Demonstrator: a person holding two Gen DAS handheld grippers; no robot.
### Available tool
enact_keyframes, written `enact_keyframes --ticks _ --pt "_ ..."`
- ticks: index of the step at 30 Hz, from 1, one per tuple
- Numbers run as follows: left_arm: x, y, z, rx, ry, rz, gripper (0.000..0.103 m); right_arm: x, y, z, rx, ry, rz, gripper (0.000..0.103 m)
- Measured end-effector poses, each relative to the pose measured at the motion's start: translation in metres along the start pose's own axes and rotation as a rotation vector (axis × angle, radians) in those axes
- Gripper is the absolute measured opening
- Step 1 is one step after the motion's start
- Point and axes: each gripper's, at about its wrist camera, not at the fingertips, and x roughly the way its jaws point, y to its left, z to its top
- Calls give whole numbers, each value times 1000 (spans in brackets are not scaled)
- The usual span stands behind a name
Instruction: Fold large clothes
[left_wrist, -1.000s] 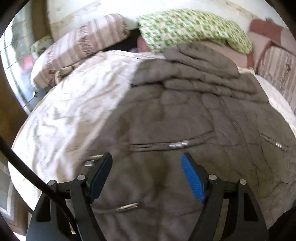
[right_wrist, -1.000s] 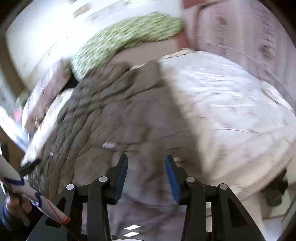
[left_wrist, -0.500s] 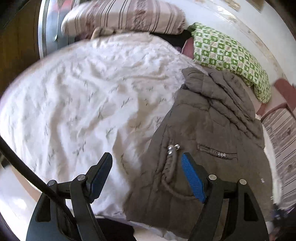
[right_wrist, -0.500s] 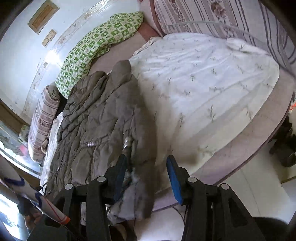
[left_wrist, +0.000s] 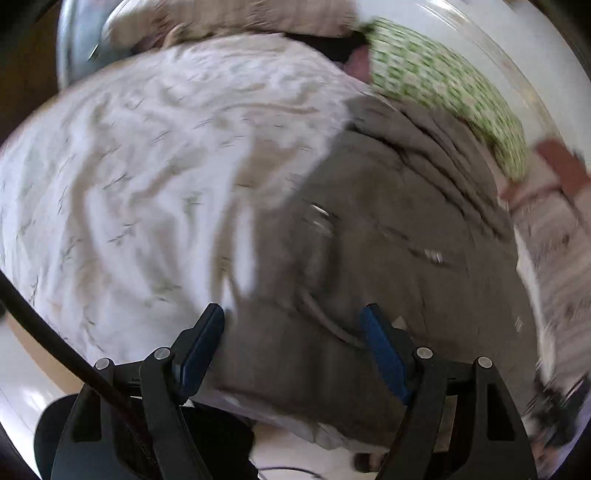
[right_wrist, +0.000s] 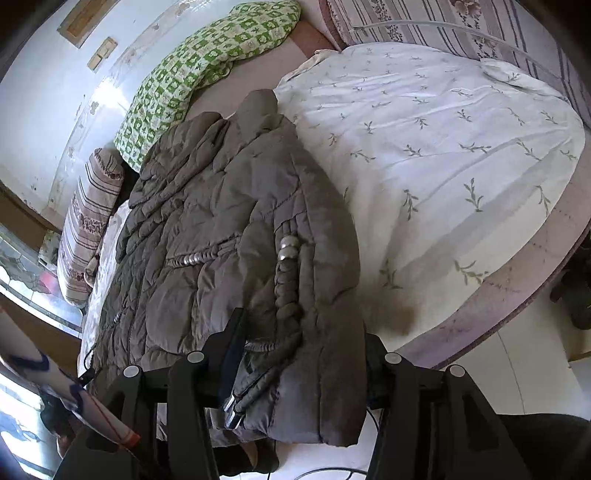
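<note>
Jacket lay on bed, its hem between the wide-spread right claw; left claw gaped empty above. Puffy, slippery fabric might slip out on closing.

Grey-brown quilted jacket lying lengthwise on bed, hem overhanging edge.
</note>
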Motion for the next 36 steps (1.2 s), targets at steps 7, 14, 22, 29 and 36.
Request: enact_keyframes --ticks 7,14,22,29,36 --pt "-4 -23 -12 85 -42 21 76 3 3 -14 10 13 10 56" --pt "-1 -15 -8 43 -76 53 68 -3 -9 -10 87 -40 28 39" --pt "2 -31 -13 133 -123 118 63 0 6 -12 -1 -46 -35 32" --pt "12 -28 -12 112 -89 121 68 1 5 -13 -1 -47 -5 21" --pt "3 -40 -16 181 -163 187 34 -4 20 -15 -88 -89 -60 17"
